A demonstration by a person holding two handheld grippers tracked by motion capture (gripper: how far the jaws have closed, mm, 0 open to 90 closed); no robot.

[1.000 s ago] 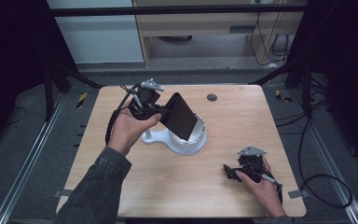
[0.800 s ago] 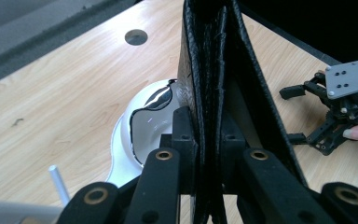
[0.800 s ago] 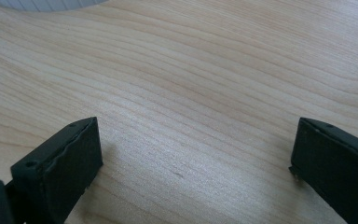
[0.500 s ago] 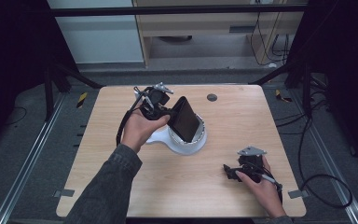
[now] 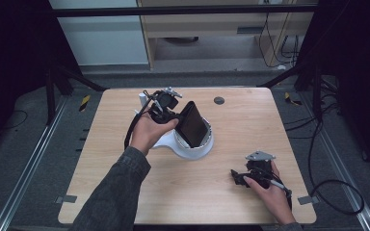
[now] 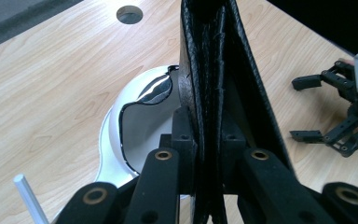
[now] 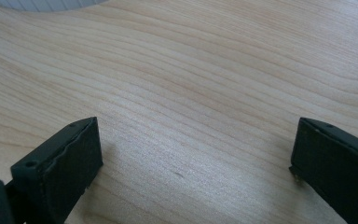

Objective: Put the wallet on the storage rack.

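Our left gripper is clamped on the black case, tilted over the white stand. We should lower it slowly, edge into the stand's slot. Right gripper rests agape, well right of the stand.

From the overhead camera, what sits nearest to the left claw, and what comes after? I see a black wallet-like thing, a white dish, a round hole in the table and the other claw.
1. Black wallet: clamped in the left claw.
2. White dish: just beneath the wallet.
3. Round hole: toward the table's far edge.
4. Right claw: near corner, resting open on the table.
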